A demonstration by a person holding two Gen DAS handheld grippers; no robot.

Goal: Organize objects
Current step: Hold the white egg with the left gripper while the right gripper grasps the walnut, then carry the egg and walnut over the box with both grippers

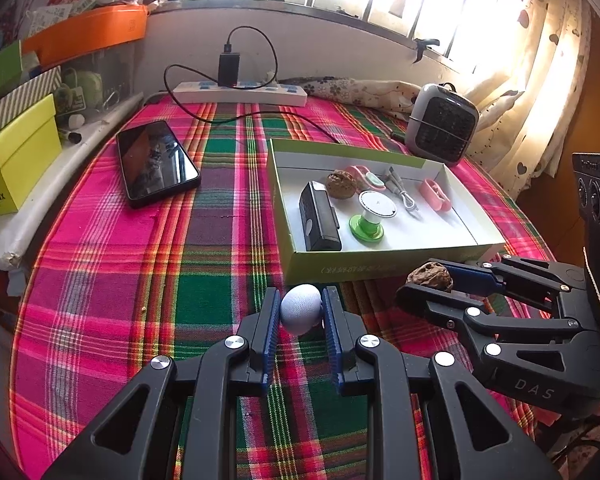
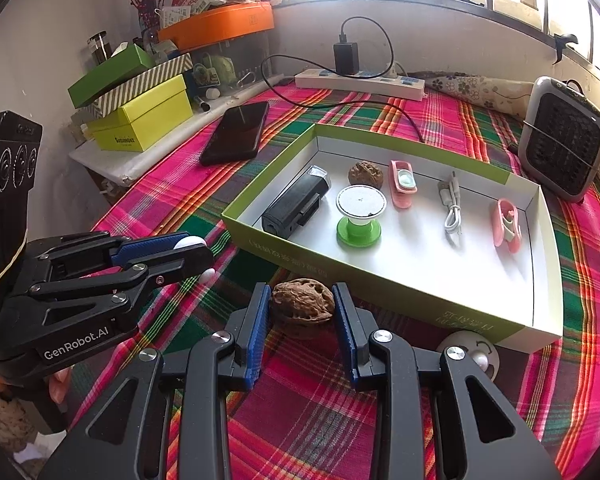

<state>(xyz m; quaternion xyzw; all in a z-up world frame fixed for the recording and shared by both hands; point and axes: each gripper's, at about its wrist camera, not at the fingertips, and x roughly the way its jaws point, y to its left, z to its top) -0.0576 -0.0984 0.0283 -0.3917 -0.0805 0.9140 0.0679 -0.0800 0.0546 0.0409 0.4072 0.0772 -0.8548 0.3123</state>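
My left gripper [image 1: 301, 312] is shut on a pale blue-white egg-shaped ball [image 1: 301, 309], held above the plaid cloth just before the green-rimmed box [image 1: 380, 266]. My right gripper [image 2: 302, 307] is shut on a brown walnut [image 2: 302, 307], also near the box's front wall [image 2: 400, 296]; it also shows in the left wrist view [image 1: 426, 280] holding the walnut [image 1: 431, 276]. The left gripper shows in the right wrist view [image 2: 198, 254] with the ball [image 2: 189, 242]. Inside the box lie a second walnut [image 2: 365, 175], a black device [image 2: 296, 208], a green-and-white spool [image 2: 360, 216], a white cable [image 2: 452, 208] and two pink clips [image 2: 402, 184].
A black phone [image 1: 156, 162] lies on the cloth at left. A power strip [image 1: 240, 94] with a charger sits at the back, a small grey heater [image 1: 442, 124] at back right. Yellow and green boxes [image 1: 16, 160] stand left. A white round toy [image 2: 474, 350] lies by the box's near corner.
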